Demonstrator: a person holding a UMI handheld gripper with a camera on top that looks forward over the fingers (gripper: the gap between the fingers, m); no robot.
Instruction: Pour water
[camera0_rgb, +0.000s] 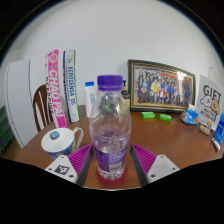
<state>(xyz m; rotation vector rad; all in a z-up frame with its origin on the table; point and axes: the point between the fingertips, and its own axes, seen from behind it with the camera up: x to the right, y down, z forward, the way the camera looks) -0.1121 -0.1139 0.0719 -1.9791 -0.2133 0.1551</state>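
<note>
Water bottle upright between the gripper's fingers, mug waiting beside it.

The clear water bottle (110, 135) with its purple cap stands upright on the wooden table (170, 135), its long axis vertical, squarely between the gripper (110, 165) fingers. The purple pads (142, 158) sit close against both sides of its lower body, so the gripper looks closed narrowly on the bottle, though whether the base has left the table I cannot tell. A white mug (62, 140) sits just beside the bottle, on the side of the left finger and a little behind; any pour would have to tip that way. Behind the bottle a framed photo (160, 88) leans by the wall, with books (62, 85) beyond the mug.
</note>
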